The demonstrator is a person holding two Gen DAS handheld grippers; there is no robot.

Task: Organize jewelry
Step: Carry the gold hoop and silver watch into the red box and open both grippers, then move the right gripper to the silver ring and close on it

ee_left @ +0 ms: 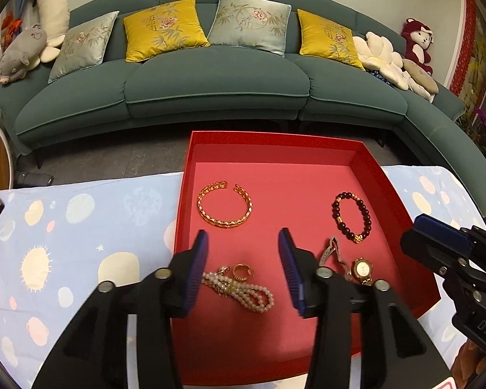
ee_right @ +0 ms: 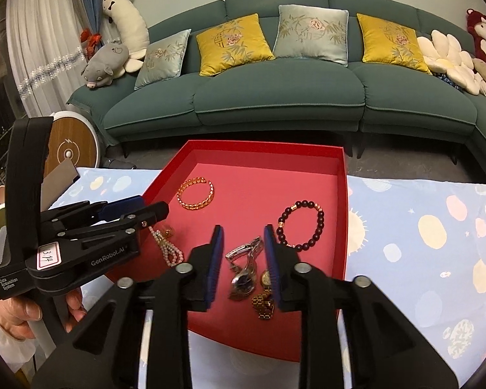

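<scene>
From the left wrist camera, the left gripper hung with its jaws spread wide and nothing between them, over the near half of a red tray that sat on a pale blue patterned cloth. Inside the tray lay a gold bangle toward the far left, a dark beaded bracelet to the right, a pearl strand close under the left finger, and a small gold-faced watch beside a silver watch band. The right gripper showed at the tray's right rim; I couldn't tell its spread from here.

From the right wrist camera, the right gripper was released, jaws apart, straddling a silver watch. A gold watch lay just beside it. The green sofa stood behind.
</scene>
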